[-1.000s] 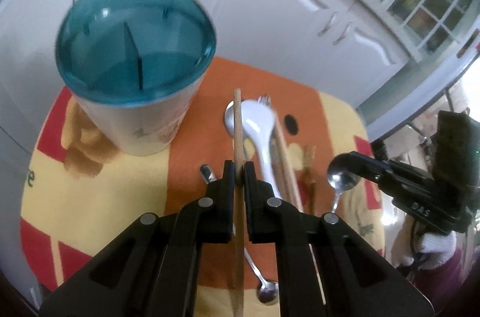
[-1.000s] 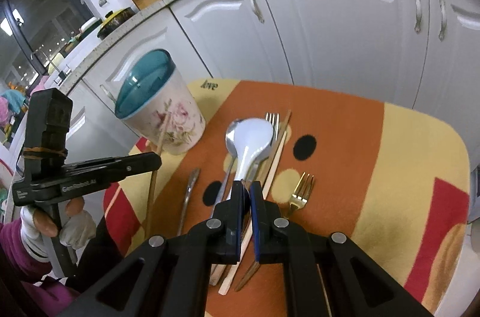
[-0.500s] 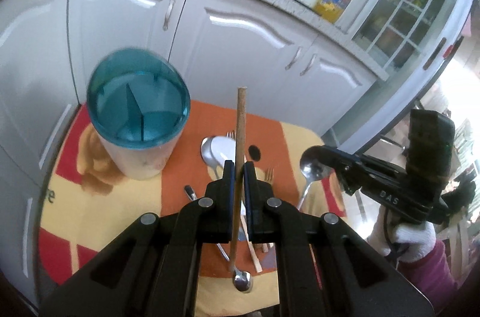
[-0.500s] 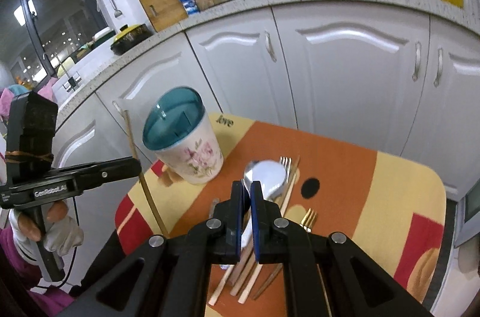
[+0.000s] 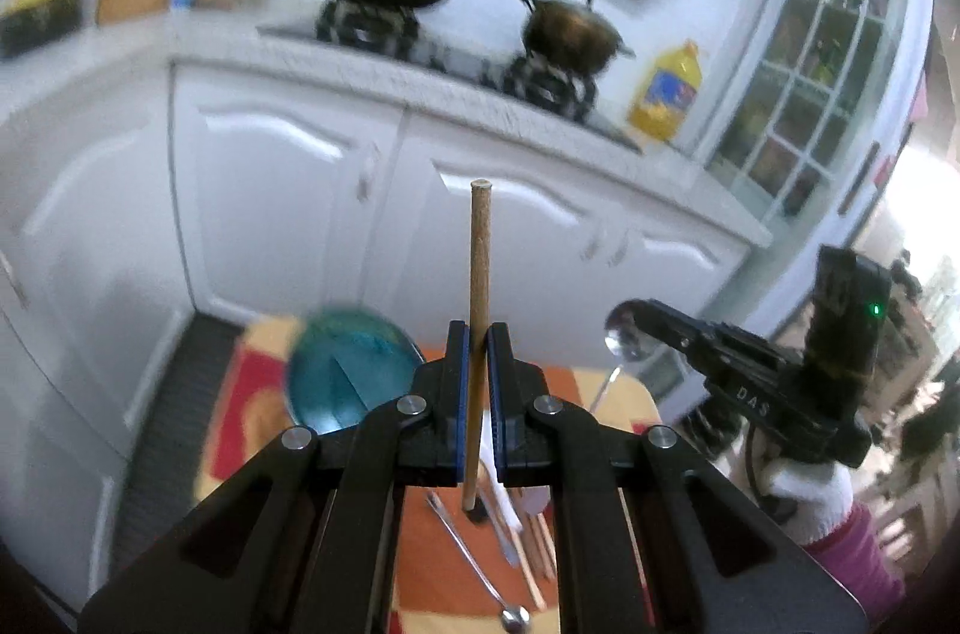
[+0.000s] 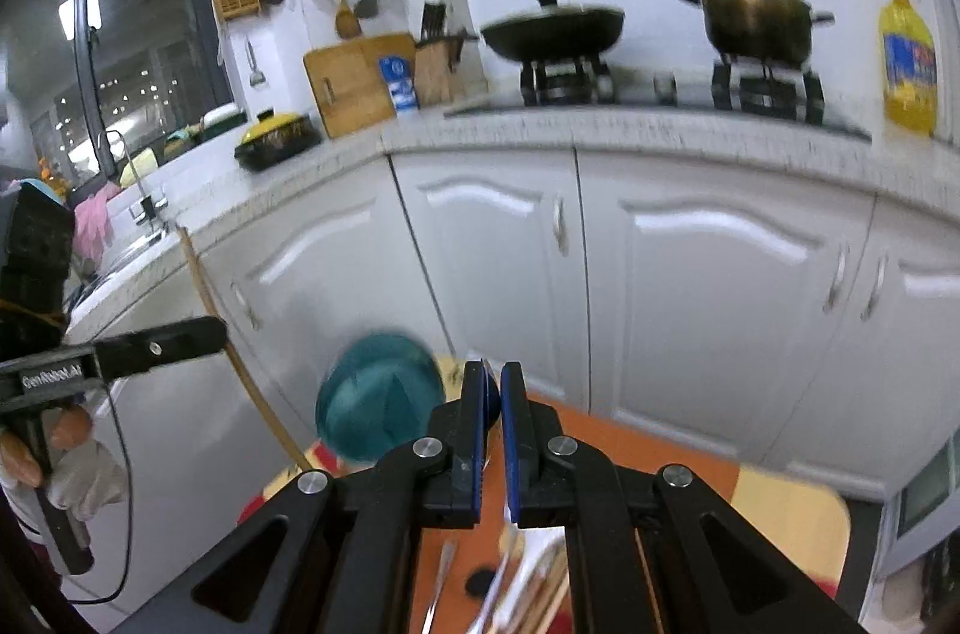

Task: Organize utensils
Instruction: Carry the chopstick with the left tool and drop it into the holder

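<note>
Wooden chopstick [image 5: 479, 274] clamped upright in left tongs [image 5: 477, 352], frame centre; steel spoon [image 5: 624, 337] pinched in right tongs [image 6: 492, 394]. Teal-rimmed holder [image 5: 351, 376] lower left, on table [image 5: 606, 385]. Best lowered tip-first, vertically, into one compartment before release.

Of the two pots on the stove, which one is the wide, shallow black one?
The left pot, a flat black pan with a knobbed lid; the right pot is deeper, brownish, with side handles.

Both hand-held grippers have risen — chopstick [image 5: 478, 274] and spoon [image 5: 624, 337] now well above the mat [image 6: 780, 508].
</note>
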